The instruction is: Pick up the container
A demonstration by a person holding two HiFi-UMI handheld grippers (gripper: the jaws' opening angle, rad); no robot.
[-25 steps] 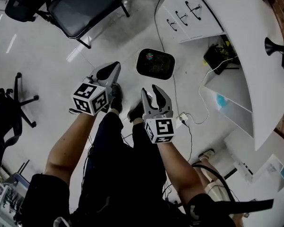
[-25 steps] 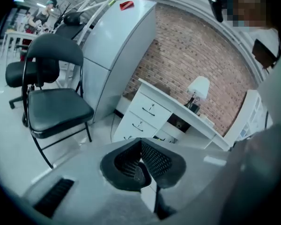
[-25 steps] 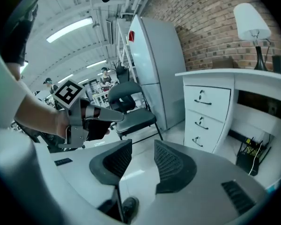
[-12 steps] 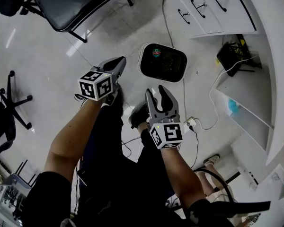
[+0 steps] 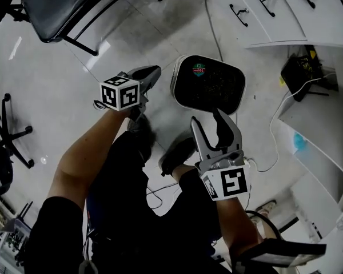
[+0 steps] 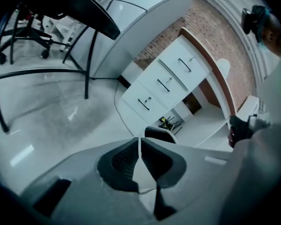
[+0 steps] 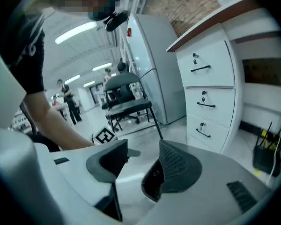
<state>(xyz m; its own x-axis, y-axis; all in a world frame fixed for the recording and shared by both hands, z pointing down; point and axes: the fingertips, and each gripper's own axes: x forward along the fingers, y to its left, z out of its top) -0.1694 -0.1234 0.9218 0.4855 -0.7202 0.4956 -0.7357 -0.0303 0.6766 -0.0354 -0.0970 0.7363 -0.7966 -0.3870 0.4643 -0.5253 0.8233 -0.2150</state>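
The container [image 5: 208,83], a rounded-rectangular tub with a white rim and a dark inside, is sitting on the pale floor [image 5: 57,67], near the foot of the white drawer unit [image 5: 263,10] with its black handles; nothing is touching it. The left hand-held gripper [image 5: 154,71] is pointing toward the container's left rim and staying clear of it; its jaws are pressing together with nothing between them, as the left gripper view is showing where the dark pads [image 6: 126,161] are meeting, and the container [image 6: 159,133] is peeking out just beyond those tips. The right hand-held gripper [image 5: 207,119] is hanging just short of the container's near rim; its jaws are opening, and the right gripper view is showing only bare floor in the gap between its pads [image 7: 178,165]. The marker cube [image 5: 120,94] of the left gripper is riding above the person's forearm [image 5: 86,153]; the same cube [image 7: 103,136] is showing in the right gripper view. A black chair [image 5: 74,7] is standing on the floor at the far left, well apart from the container; a white cable [image 5: 274,153] is trailing across the floor to the right of the right gripper; the person's dark shoe [image 5: 177,153] is resting on the floor between the two arms.
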